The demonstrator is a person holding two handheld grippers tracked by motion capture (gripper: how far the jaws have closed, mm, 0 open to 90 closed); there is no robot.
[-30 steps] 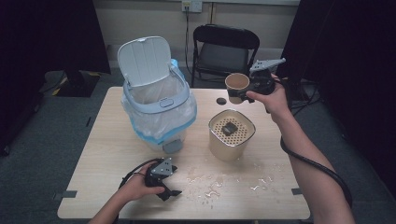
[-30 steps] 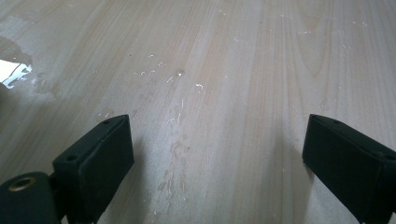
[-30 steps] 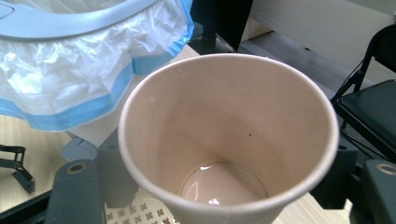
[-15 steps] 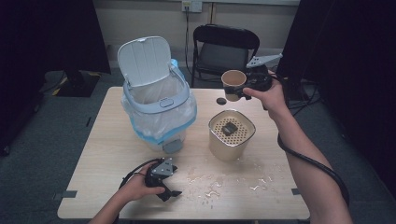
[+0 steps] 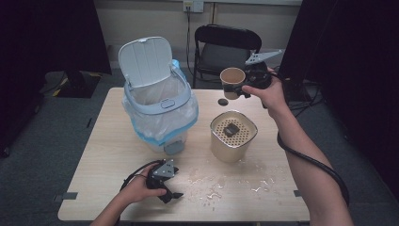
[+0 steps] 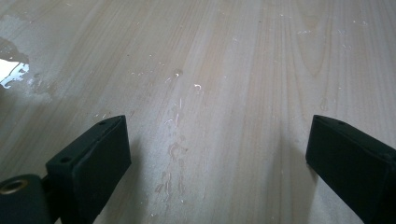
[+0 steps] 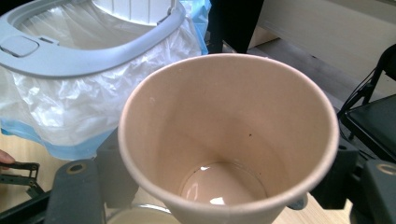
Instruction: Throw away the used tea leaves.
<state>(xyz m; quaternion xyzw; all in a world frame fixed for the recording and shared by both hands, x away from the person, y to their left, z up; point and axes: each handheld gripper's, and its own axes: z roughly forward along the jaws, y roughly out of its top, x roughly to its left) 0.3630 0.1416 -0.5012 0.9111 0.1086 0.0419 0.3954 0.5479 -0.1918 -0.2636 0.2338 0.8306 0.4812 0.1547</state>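
Pale wooden table [image 5: 108, 150] in a dim room with dark curtains; a black folding chair [image 5: 221, 47] stands behind its far edge. Spilled water [image 5: 221, 186] glistens on the near half of the tabletop.

Right gripper [image 5: 241, 90] is raised above the far right part of the table, its jaws clamped on a brown paper cup [image 5: 232, 81]. Cup roughly upright, mouth open. Right gripper view looks down into the cup [image 7: 224, 140]: a shallow pool of liquid lies at the bottom.

Left of the cup stands a pale blue bin [image 5: 160, 101] lined with a clear plastic bag, lid up. Below the cup, a cream canister with a perforated top [image 5: 233, 136] sits on the table; a small dark disc [image 5: 222, 101] lies beyond it.

Left gripper [image 5: 175, 195] rests low at the near edge, jaws apart, nothing between them. Left gripper view shows bare scuffed wood [image 6: 210, 93] between them.
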